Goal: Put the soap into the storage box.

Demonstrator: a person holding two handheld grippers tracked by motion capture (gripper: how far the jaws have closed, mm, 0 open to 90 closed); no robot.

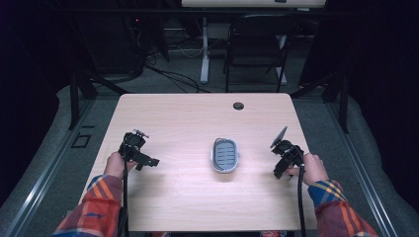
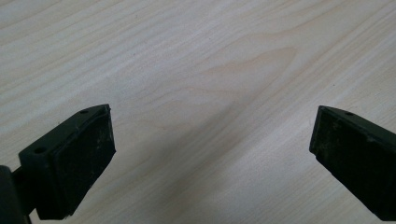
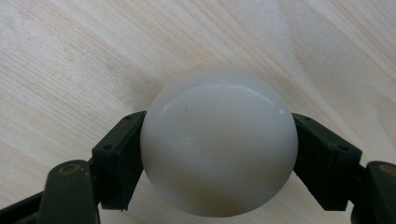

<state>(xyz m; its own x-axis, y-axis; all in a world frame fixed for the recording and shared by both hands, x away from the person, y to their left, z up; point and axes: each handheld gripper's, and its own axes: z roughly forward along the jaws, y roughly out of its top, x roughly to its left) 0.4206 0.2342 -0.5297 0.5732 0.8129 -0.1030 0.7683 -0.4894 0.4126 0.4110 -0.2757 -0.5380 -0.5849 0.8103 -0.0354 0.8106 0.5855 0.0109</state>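
Right gripper view puts us close on a smooth, glossy white ball [image 3: 219, 142] pinched between the two black jaws of the right gripper [image 3: 219, 154], pads pressing on opposite sides of it above the pale wood-grain table [image 3: 70, 56]. From the high view we see that right gripper [image 1: 282, 165] near the table's right edge, a person's hand in a plaid sleeve behind it, while the left gripper [image 1: 143, 160] sits well apart on the other side. A grey, oval slotted dish with a pale rim [image 1: 225, 155] lies between the two tools, nearer the right one. We find the left gripper [image 2: 212, 154] with its jaws spread wide over bare wood, nothing between them. What worries us is the hold itself: flat pads on a round, slick surface meet it at little more than two small patches, so we judge the ball could squirt forward or drop out if the grip sits off its widest line or the hand tilts or jerks. Once loose, a ball would likely roll, and the right edge of the table is close by. We also judge that setting it down on the slotted dish could fail if it is let go from above, since it might bounce or roll over the low rim.
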